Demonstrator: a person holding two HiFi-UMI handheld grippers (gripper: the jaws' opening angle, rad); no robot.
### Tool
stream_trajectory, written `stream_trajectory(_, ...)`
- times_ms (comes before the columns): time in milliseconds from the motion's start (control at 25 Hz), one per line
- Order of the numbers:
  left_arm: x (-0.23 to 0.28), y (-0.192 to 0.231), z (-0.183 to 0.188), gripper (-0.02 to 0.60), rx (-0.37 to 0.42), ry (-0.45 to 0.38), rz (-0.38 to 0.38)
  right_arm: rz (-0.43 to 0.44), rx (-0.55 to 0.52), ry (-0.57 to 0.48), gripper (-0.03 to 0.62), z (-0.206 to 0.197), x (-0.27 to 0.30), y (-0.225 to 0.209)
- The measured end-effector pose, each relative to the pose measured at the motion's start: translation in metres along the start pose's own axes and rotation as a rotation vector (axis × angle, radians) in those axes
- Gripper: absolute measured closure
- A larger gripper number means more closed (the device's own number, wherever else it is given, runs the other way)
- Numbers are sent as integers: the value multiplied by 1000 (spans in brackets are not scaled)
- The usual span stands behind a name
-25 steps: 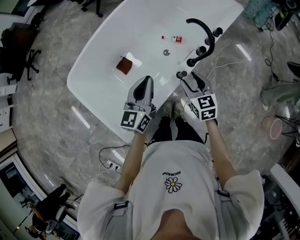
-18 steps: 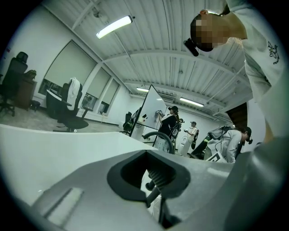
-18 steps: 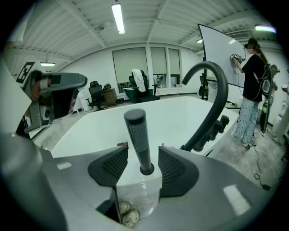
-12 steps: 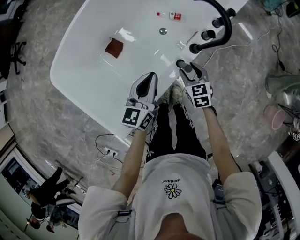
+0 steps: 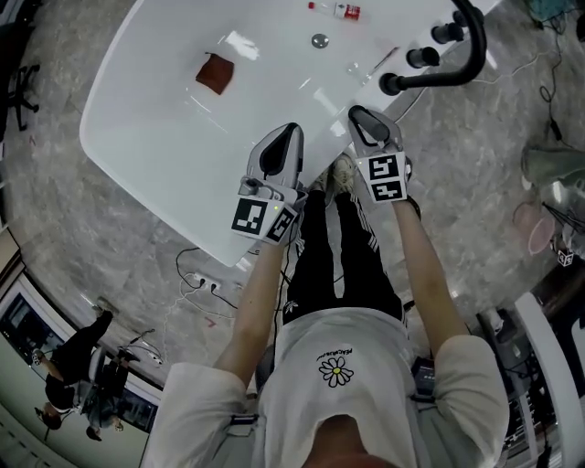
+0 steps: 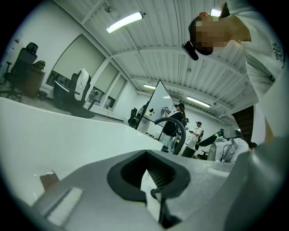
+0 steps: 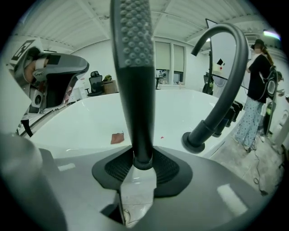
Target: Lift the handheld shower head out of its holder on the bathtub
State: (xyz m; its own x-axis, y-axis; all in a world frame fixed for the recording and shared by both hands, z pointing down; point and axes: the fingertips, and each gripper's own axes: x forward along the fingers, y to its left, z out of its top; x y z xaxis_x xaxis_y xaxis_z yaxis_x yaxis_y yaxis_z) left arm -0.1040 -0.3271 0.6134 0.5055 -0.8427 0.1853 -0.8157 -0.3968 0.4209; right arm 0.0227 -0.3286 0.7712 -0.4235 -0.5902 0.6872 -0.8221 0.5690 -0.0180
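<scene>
The black handheld shower head [image 7: 134, 67] stands upright on the bathtub [image 5: 183, 119] rim, its nubbed face at the top. My right gripper [image 7: 142, 155] has just been closing, and its dark pads now press on both sides of the stem's base. In the head view the right gripper [image 5: 361, 117] hides the shower head. My left gripper [image 5: 289, 133] hovers over the near rim beside it, pointing across the tub. In the left gripper view the left gripper [image 6: 146, 155] is shut with nothing between its jaws.
A tall black curved faucet [image 5: 452, 64] and black knobs [image 5: 422, 57] stand on the rim right of the shower head. A brown cloth [image 5: 215, 71], a drain [image 5: 319, 40] and a small bottle [image 5: 340, 10] lie in the tub. A power strip [image 5: 206, 285] lies on the marble floor.
Both grippers have sunk toward the tub rim. The right gripper has come over the shower head's stem and now covers it in the head view.
</scene>
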Motion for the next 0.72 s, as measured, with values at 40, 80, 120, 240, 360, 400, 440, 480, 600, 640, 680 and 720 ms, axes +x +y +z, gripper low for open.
stream_trajectory(40,-2,2,-2,581,1,3,4,-6,-5,-6,440,0,0,1)
stream_trajectory(80,-3,3,-3,581,1,6,7,-12,-5,-10,442,-1,0,1)
stream_trajectory(120,-5,4,-4,581,1,8,10,-17,0,-11,444,-1,-1,1)
stream_trajectory(240,-10,7,-6,580,-4,7,20,-28,11,-4,445,-2,1,2)
stream_trajectory(360,-12,6,-3,580,-7,-1,22,-50,10,-22,447,3,-3,1)
stream_trajectory(400,-12,6,-2,581,-8,-6,22,-63,10,-43,447,9,-7,0)
stream_trajectory(440,-12,6,0,581,-9,-12,23,-75,13,-67,447,16,-13,-1)
stream_trajectory(480,-12,6,1,581,-11,-17,25,-83,18,-90,448,24,-18,-2)
stream_trajectory(600,-15,5,11,580,-8,-30,26,-97,47,-145,448,48,-35,-1)
stream_trajectory(640,-16,2,17,581,-3,-38,24,-102,55,-163,448,56,-42,-2)
stream_trajectory(680,-17,-1,23,580,3,-49,20,-109,57,-181,448,65,-49,-3)
stream_trajectory(720,-18,-4,31,581,9,-61,17,-116,56,-199,448,75,-56,-5)
